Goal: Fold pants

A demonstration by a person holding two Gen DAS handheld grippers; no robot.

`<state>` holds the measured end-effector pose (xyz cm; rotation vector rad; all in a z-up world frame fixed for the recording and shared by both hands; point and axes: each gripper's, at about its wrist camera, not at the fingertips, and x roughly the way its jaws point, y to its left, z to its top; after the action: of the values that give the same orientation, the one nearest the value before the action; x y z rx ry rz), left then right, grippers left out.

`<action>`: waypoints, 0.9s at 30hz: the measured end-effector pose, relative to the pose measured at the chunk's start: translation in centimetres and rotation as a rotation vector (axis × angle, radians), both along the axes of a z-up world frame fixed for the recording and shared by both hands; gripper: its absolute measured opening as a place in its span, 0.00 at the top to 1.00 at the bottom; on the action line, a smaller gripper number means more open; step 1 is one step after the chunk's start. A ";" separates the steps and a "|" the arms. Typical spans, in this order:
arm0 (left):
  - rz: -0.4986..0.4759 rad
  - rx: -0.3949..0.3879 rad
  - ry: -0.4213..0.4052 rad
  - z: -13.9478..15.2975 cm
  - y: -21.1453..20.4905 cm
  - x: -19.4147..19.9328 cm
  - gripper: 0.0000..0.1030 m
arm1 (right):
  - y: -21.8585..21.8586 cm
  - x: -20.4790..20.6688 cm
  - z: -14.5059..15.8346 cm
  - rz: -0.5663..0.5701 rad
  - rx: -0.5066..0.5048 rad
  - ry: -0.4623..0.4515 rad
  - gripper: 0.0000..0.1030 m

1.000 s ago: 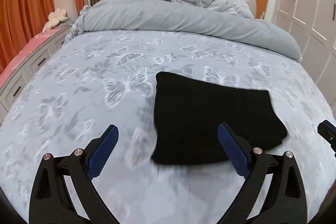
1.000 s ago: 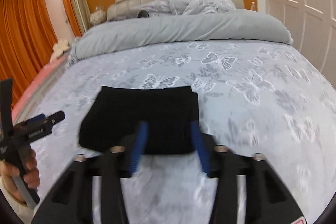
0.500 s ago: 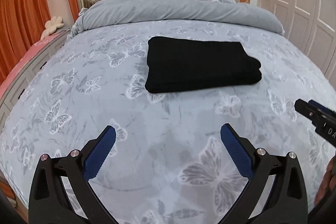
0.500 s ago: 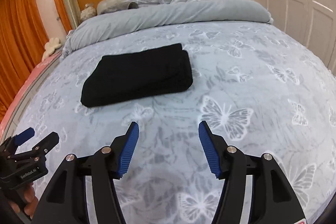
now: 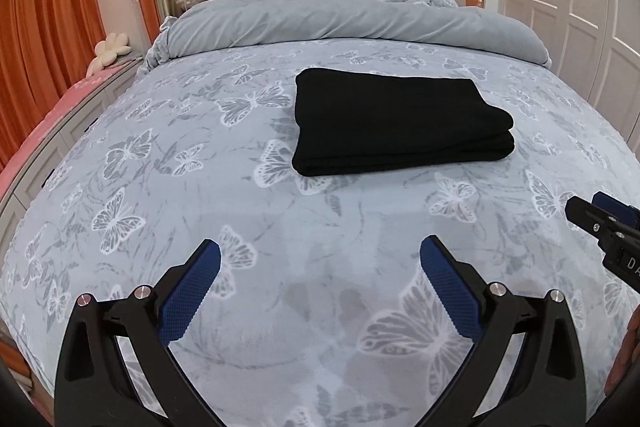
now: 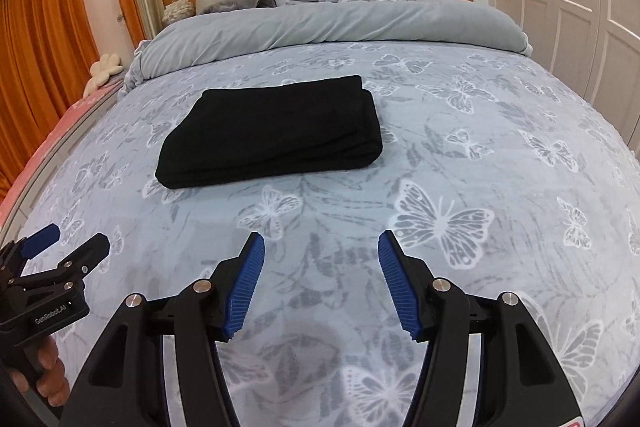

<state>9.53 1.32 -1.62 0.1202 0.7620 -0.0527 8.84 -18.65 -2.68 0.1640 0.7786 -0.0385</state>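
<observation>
Pulled back from the black pants (image 5: 394, 121), both grippers hover apart and empty: left gripper (image 5: 320, 289), right gripper (image 6: 320, 279). Folded into a neat layered rectangle, the pants lie mid-bed (image 5: 160, 187), well beyond them.

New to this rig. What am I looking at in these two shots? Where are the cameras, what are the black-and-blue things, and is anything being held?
No robot arm here: a person holds handheld tongs in each hand, each carrying a fisheye camera looking forward along its two blue-padded fingers. One picture is from the left tongs, the other from the right tongs; each also catches the other tongs at its edge. Both hover open over the butterfly-print bedspread, holding nothing. The black pants lie folded into a neat rectangle mid-bed, apart from both tongs. A grey duvet is rolled back near the headboard.
</observation>
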 end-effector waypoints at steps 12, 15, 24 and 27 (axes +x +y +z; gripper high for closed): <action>0.004 0.016 -0.006 -0.3 -0.3 -0.4 0.05 | 0.2 -0.4 0.1 -0.003 -0.007 -0.015 0.43; 0.005 0.017 -0.009 -0.4 -0.2 -0.4 0.05 | 0.2 -0.5 0.1 -0.004 -0.006 -0.014 0.43; 0.005 0.031 -0.024 -0.3 -0.4 -0.5 0.05 | 0.3 -0.7 -0.1 0.002 -0.012 -0.010 0.43; 0.008 0.044 -0.028 -0.4 -0.5 -0.5 0.05 | 0.4 -0.7 -0.1 0.001 -0.014 -0.012 0.43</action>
<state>8.99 0.79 -1.99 0.1593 0.7358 -0.0263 8.12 -18.28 -2.73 0.1505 0.7660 -0.0424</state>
